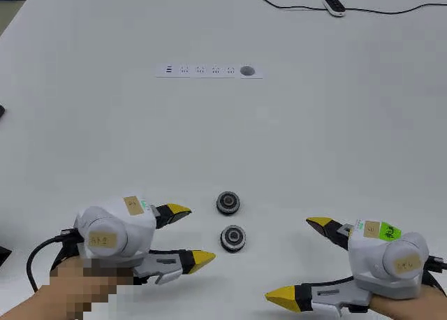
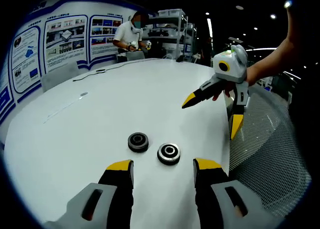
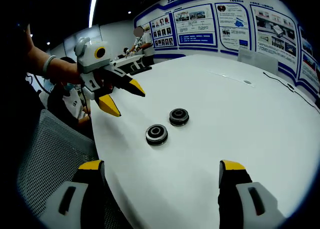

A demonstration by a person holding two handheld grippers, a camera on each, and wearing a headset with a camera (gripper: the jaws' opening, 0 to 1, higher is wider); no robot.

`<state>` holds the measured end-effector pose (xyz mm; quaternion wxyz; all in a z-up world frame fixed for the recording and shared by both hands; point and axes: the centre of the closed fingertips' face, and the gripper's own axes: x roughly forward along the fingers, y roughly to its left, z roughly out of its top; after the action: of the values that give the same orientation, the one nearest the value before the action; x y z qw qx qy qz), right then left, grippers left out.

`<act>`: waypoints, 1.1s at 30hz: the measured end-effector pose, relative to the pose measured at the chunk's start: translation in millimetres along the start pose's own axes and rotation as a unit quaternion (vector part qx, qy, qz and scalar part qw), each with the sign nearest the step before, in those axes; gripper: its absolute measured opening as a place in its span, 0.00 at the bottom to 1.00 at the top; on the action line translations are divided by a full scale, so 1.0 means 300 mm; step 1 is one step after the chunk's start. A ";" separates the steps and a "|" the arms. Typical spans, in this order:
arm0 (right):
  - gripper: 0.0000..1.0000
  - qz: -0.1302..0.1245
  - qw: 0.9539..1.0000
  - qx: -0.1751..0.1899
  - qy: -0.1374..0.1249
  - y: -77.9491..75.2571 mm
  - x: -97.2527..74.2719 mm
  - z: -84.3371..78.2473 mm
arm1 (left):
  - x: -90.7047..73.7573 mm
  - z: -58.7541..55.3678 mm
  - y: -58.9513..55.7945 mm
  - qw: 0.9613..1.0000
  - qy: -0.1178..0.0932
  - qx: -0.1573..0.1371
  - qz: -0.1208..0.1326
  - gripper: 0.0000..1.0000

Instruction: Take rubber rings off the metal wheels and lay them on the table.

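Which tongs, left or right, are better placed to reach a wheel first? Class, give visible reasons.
Left, probably. The left tongs are open, with the nearer wheel just ahead of their tips. The right tongs, also open, stand farther from it.

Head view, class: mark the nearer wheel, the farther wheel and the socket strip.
nearer wheel [image 1: 232, 237], head view, on its central hub.
farther wheel [image 1: 228, 202], head view, on its central hub.
socket strip [image 1: 208, 71], head view, middle of its socket row.
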<state>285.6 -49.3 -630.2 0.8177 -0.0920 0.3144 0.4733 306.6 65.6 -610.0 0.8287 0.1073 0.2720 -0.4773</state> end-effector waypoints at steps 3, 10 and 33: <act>0.96 0.000 1.000 0.001 -0.001 -0.001 0.004 0.002 | 0.015 0.009 -0.004 1.000 0.003 0.007 -0.001 0.45; 0.96 0.002 1.000 0.004 -0.003 0.001 0.010 0.000 | 0.052 0.018 -0.021 1.000 0.008 0.015 -0.009 0.41; 0.95 0.006 1.000 0.017 -0.006 0.009 0.027 -0.012 | 0.164 -0.002 -0.047 0.997 0.053 0.053 -0.023 0.25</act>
<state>284.6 -43.5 -637.4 0.8180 -0.0732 0.3180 0.4736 313.9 22.3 -636.4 0.7948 0.1701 0.2924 -0.5039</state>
